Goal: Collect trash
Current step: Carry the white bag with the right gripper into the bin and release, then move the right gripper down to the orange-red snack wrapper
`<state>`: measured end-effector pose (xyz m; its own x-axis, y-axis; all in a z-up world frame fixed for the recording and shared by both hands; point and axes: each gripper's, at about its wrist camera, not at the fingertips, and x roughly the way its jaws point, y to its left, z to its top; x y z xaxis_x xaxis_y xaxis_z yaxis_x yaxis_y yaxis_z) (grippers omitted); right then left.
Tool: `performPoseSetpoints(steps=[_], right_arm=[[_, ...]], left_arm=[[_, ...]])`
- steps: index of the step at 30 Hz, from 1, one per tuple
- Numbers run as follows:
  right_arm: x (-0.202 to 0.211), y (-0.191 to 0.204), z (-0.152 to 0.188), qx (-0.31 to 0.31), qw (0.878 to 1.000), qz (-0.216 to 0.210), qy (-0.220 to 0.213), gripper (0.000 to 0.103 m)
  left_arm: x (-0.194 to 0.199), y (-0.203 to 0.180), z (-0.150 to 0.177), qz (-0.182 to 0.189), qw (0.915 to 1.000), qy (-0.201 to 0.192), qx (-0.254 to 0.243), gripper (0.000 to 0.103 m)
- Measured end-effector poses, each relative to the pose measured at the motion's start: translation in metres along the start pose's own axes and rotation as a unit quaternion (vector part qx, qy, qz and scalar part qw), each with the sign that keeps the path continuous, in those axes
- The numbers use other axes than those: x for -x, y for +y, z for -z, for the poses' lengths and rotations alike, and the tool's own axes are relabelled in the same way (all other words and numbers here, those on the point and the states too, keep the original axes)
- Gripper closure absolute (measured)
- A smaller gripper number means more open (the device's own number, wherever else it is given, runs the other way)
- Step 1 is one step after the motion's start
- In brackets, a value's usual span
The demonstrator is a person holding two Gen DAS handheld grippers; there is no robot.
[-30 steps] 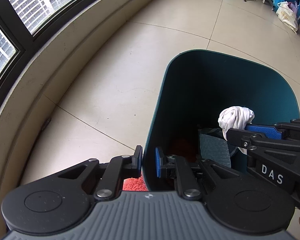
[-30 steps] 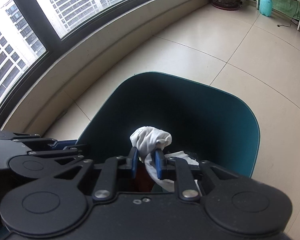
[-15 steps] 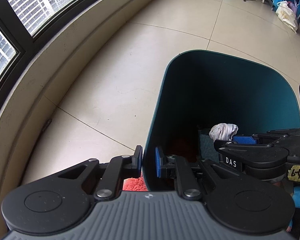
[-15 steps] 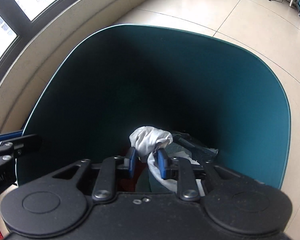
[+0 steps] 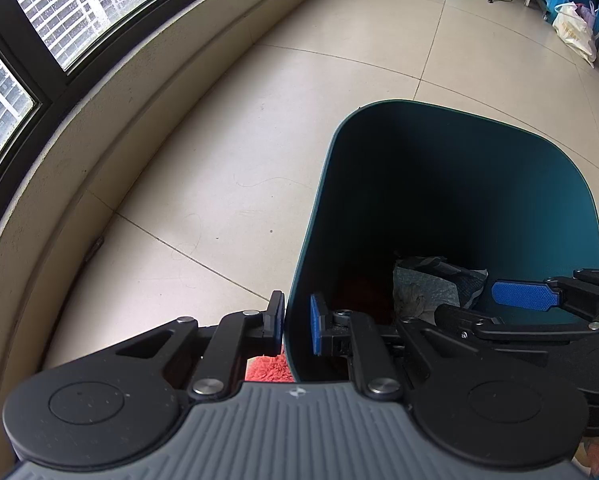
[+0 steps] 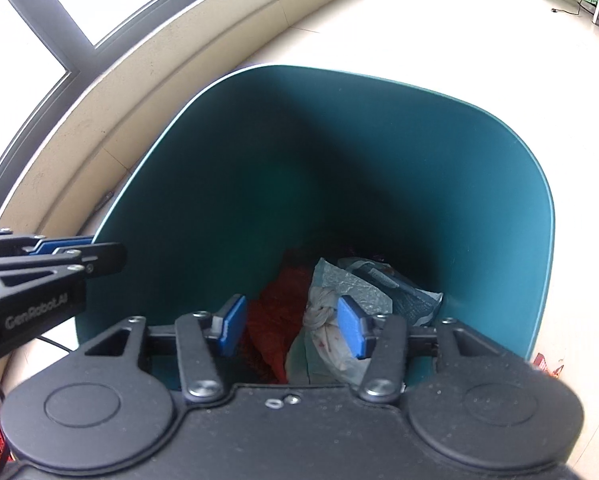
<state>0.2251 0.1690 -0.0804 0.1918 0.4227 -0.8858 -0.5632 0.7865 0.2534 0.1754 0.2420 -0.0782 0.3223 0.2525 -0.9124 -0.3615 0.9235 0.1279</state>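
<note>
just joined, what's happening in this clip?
A person with handheld tongs is collecting trash. The left tongs are clamped on the near wall of the teal trash bin, steadying it. The right tongs hang inside the bin, jaws just opened, nothing between the pads. The white crumpled tissue now lies at the bottom on a grey plastic bag, beside red trash.
</note>
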Motion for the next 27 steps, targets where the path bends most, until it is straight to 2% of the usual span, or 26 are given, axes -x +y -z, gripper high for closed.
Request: performPoseSetpoints(steps=[5,17,21,23,27], right_arm=[[0.028,-0.003,0.006,-0.001,1.000,-0.010,-0.017,0.046],[0.079,-0.026,0.023,-0.001,0.999,-0.013,-0.050,0.040],[0.098,-0.050,0.031,-0.014,0.998,-0.002,-0.061,0.038],[0.107,-0.064,0.037,-0.022,0.998,0.004,-0.066,0.031],[0.120,-0.095,0.050,-0.044,0.996,0.018,-0.075,0.026]], left_arm=[[0.000,-0.001,0.000,-0.003,1.0000,0.000,0.000,0.090],[0.001,-0.007,0.001,-0.014,0.9999,-0.002,-0.004,0.090],[0.001,-0.009,0.000,-0.019,0.9998,-0.003,-0.005,0.090],[0.001,-0.010,0.000,-0.018,0.9998,-0.002,-0.003,0.090],[0.002,-0.009,0.000,-0.017,0.9999,-0.001,-0.001,0.090]])
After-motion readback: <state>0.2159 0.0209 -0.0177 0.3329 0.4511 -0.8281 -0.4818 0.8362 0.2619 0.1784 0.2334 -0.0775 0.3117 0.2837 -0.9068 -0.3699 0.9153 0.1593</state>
